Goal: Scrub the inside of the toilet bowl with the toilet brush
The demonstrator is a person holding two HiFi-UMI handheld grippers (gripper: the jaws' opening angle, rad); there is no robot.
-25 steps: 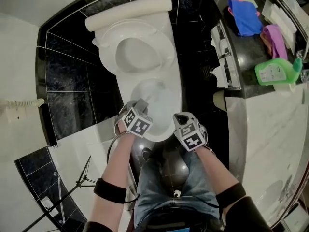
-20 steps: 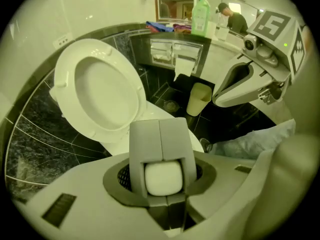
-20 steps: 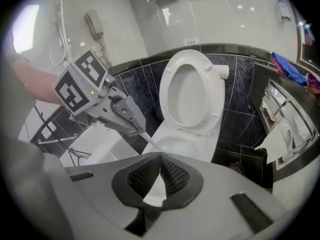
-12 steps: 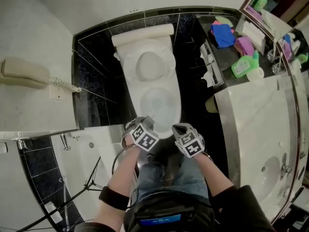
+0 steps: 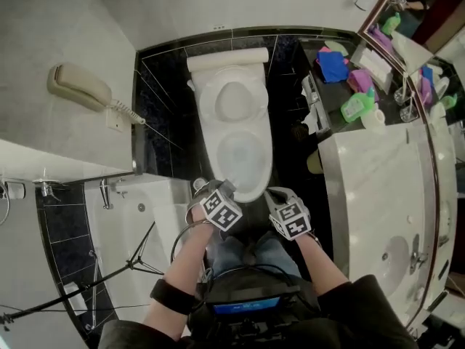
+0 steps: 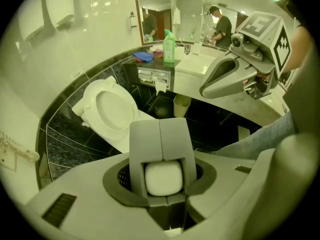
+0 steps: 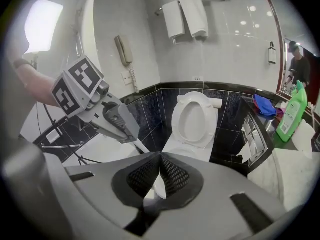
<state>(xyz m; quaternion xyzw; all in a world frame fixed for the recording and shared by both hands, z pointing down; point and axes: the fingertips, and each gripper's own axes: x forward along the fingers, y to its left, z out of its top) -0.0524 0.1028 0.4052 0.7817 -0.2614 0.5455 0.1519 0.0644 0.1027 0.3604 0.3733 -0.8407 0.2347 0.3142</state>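
Observation:
The white toilet (image 5: 243, 155) stands with its seat and lid raised against the black tiled wall; it also shows in the gripper views (image 6: 111, 106) (image 7: 192, 116). My left gripper (image 5: 209, 189) hovers at the bowl's near rim, shut on the white toilet brush handle (image 6: 162, 179). The right gripper view shows that thin handle (image 7: 139, 145) sloping down out of the left gripper (image 7: 117, 121). The brush head is hidden. My right gripper (image 5: 276, 193) is beside it on the right, its mesh pads (image 7: 172, 171) meeting at the tips (image 7: 160, 156), holding nothing.
A marble counter (image 5: 370, 187) with a sink (image 5: 392, 257) runs along the right, carrying a green bottle (image 5: 354, 106) and coloured cloths (image 5: 333, 64). A small bin (image 5: 314, 162) stands beside the toilet. A wall phone (image 5: 80, 86) and a tripod (image 5: 123, 267) are at left.
The head view has pulled back, so the toilet looks smaller and farther. Both grippers have drawn back from over the bowl to its near rim, still side by side.

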